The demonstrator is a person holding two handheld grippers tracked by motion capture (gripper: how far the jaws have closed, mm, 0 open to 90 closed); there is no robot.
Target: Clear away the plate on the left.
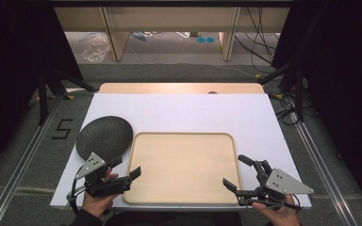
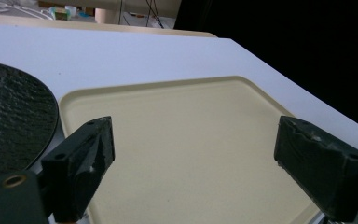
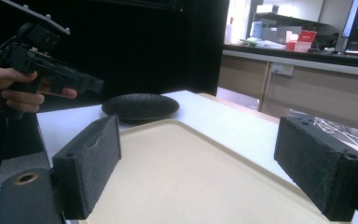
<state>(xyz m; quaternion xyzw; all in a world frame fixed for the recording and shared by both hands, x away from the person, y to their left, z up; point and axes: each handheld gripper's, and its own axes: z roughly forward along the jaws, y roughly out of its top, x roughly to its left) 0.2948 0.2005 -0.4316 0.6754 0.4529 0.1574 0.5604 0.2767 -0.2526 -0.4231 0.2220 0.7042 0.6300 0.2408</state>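
Two grippers sit at the near edge of the table, both w/ jaws spread wide and nothing between them: our left gripper [image 1: 122, 173] hovers by the tray's [image 1: 181, 200] near-left corner, our right gripper [image 1: 238, 173] by its near-right corner. The tray lies flat on the white table [image 1: 179, 110], empty, long side toward us. The dark plate [image 1: 104, 137] rests just left of the tray, its rim touching or all but touching the tray's left edge; from the high view we can't tell which. In the left gripper view the plate [image 2: 14, 121] shows at left, the tray [image 2: 177, 140] straight ahead between the jaws. We judge the step in hand to be the approach to plate or tray; nothing is gripped yet. To do it well: keep jaws spread until one pad is under the rim and one over it, come in low and level w/ the table, close on the rim squarely, not on the corner. Lift slowly so a flat thing doesn't tip or slide off the pads.
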